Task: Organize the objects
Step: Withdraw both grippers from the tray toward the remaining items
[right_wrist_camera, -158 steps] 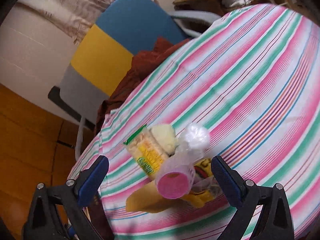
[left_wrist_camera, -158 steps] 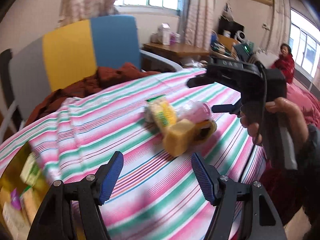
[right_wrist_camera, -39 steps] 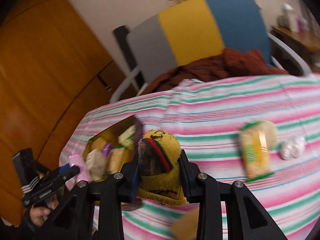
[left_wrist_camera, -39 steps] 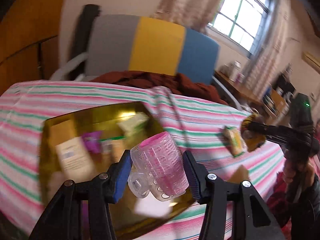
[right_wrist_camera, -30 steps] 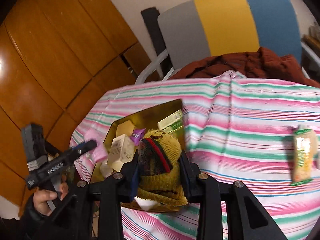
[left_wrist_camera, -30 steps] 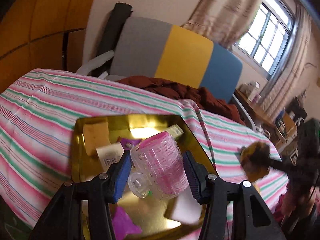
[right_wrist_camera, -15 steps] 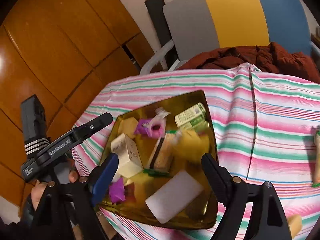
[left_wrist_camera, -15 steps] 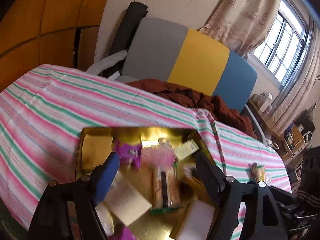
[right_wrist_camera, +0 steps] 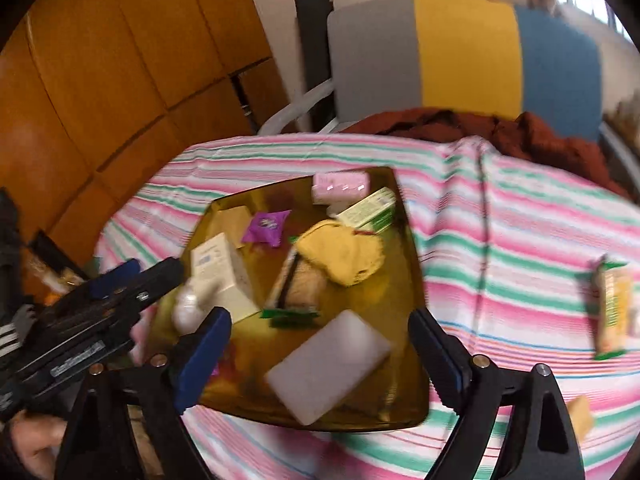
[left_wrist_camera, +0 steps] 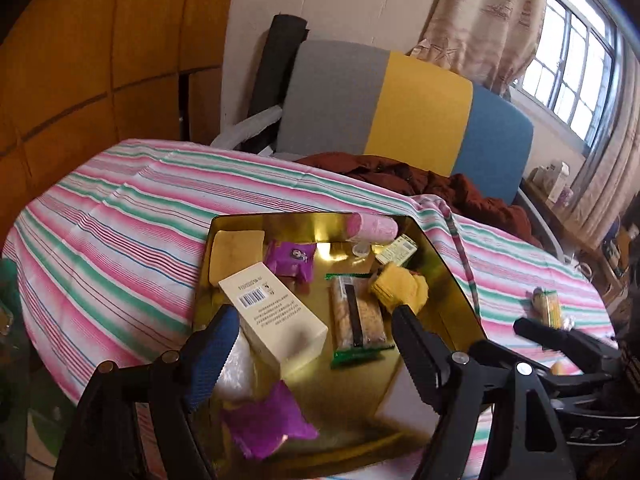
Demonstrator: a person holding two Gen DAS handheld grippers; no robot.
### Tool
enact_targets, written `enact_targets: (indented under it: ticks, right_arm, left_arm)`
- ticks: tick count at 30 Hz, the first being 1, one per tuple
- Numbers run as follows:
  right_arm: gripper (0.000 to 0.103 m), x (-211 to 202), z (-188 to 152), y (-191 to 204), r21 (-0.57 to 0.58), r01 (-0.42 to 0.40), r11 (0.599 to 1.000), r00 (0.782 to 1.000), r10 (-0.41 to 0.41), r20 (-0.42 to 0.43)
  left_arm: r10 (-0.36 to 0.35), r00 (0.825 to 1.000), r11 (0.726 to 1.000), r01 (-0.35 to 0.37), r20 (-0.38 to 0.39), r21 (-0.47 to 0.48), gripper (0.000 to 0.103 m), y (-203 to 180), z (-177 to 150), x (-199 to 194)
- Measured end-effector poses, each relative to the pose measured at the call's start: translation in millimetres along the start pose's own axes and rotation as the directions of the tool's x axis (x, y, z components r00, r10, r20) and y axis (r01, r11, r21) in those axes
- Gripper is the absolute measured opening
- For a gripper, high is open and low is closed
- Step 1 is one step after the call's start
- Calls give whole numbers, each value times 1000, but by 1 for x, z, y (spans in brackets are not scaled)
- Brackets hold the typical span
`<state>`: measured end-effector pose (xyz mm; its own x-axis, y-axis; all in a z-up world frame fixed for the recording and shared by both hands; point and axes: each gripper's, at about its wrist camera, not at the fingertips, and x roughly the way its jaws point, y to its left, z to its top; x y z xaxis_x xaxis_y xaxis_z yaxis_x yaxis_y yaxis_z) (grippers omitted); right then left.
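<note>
Both your left gripper [left_wrist_camera: 310, 350] and right gripper [right_wrist_camera: 320, 350] hang wide and empty over the gold tray [right_wrist_camera: 414, 276]. The pink roller [left_wrist_camera: 372, 227] and yellow sock [right_wrist_camera: 340, 252] lie inside. Only your right view shows the white block [right_wrist_camera: 328, 364]; your left shows purple packets [left_wrist_camera: 266, 426].

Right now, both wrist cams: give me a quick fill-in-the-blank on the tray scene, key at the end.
1. Both the left gripper and the right gripper are ____.
2. The pink hair roller lies inside the ____ tray.
3. The yellow knitted hat rests partly on top of a ____ packet.
4. The snack packet outside the tray lies on the ____ tablecloth.

Missing words: open; gold; cracker; striped
</note>
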<state>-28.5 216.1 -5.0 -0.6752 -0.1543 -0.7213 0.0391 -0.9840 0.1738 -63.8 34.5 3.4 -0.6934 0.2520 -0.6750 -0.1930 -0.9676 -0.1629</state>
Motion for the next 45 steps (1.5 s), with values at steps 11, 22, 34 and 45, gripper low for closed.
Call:
enact_targets:
  ticks: [11,22,34,45]
  right_arm:
    - [101,-21,-5,-3,-6,206,979,974,-204,98]
    - [102,-31,-22,-4,-15,259,966,960,-256,114]
    - [102,-39,-28,-19,19,275,961,955,-275,111]
    - [103,-39,-29,-54,73,296,952,950,-301,77]
  left_arm:
    - [50,999,999,-50,7,-23,80,-8,-20,-16]
    - [75,997,997,-75,-9,7,80,-14,-32,-19]
    - [23,1000,999,-23,-9,37,80,-22,-37,-22]
    - [-47,998,996,50,-43,67,79,-38,-39,-11]
